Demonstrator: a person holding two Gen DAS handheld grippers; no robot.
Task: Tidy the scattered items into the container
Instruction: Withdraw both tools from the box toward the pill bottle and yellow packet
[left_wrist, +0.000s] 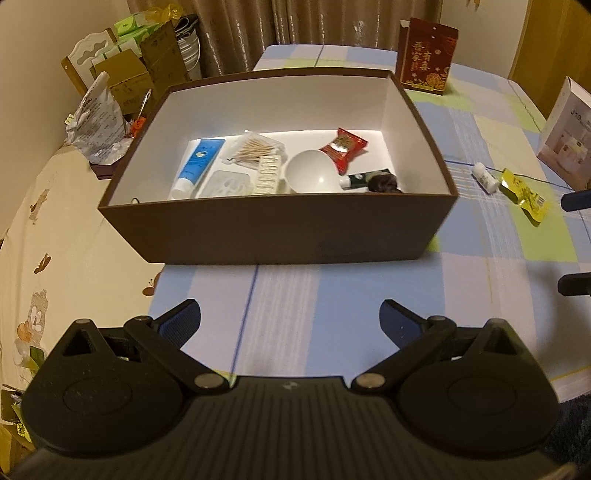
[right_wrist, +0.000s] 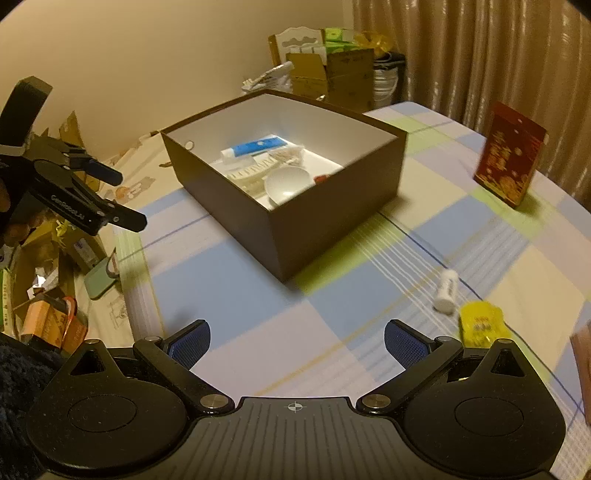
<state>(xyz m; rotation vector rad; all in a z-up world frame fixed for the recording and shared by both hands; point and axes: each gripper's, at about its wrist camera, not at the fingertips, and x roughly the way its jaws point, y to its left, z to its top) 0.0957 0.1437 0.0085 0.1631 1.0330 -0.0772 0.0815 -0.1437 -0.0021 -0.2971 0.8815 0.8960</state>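
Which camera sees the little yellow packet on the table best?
The right wrist view: the yellow packet lies close in front, just past the open right gripper, beside the small white bottle. The left wrist view shows the same packet farther off near the right edge, smaller and stretched by the fisheye.

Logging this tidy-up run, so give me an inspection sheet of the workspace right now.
Surface: checked cloth over the table.
Job's things: brown box holding blue tube, white bowl, red packet; white bottle and yellow packet outside on the cloth.
Clutter: red carton standing upright.
Grippers: left gripper and right gripper, jaws apart, empty.
Cables: nothing seen.
Surroundings: curtain, stacked cartons.
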